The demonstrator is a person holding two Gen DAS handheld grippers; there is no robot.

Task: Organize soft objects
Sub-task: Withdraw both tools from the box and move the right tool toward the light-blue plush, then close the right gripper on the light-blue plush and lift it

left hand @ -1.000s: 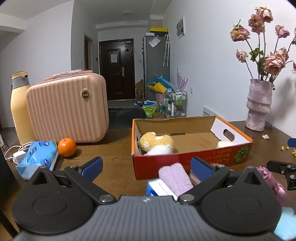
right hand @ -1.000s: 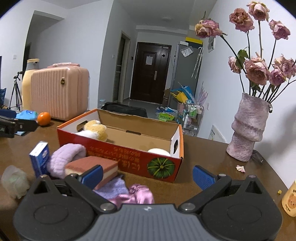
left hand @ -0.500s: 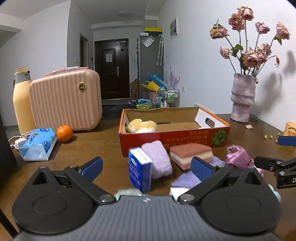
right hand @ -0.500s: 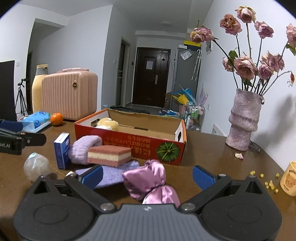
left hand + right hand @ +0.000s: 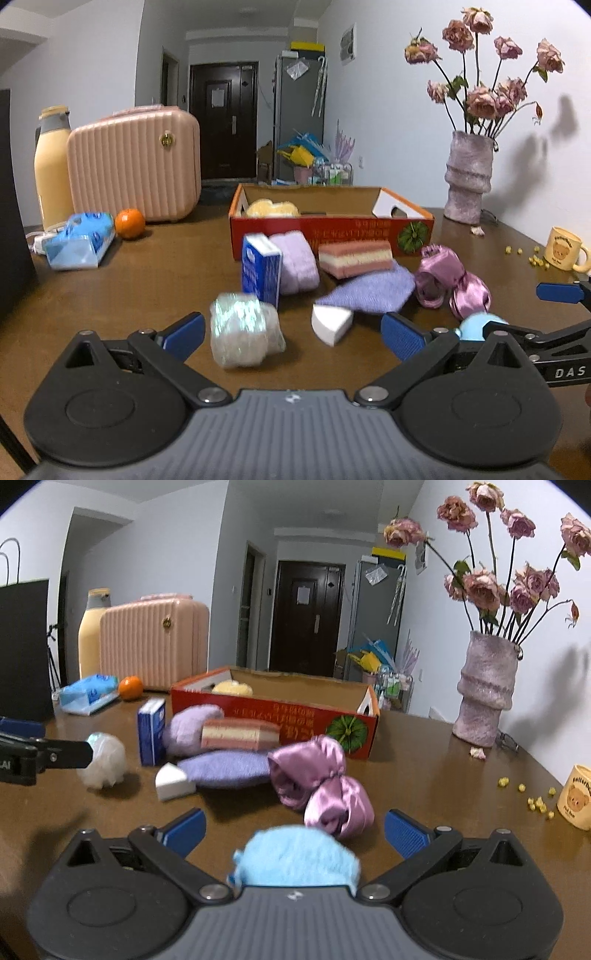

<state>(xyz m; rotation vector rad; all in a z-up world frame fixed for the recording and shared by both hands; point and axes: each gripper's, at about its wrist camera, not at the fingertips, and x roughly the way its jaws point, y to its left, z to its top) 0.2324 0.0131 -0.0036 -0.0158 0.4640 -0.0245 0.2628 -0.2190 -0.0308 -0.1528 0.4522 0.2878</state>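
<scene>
Both tongs (image 5: pixel 291 334) wide; blue, perhaps fluffy, ball (image 5: pixel 297 856) between.

Both wrist views look low across the table (image 5: pixel 155 273) toward the red box (image 5: pixel 280 712), side by side.

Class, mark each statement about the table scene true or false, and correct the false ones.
1. Both grippers are open. True: left gripper and right gripper hold nothing.
2. The orange lies inside the red cardboard box. False: it sits on the table beside the pink suitcase.
3. The blue carton stands upright. True.
4. The vase holds no flowers. False: it holds dried roses.
</scene>
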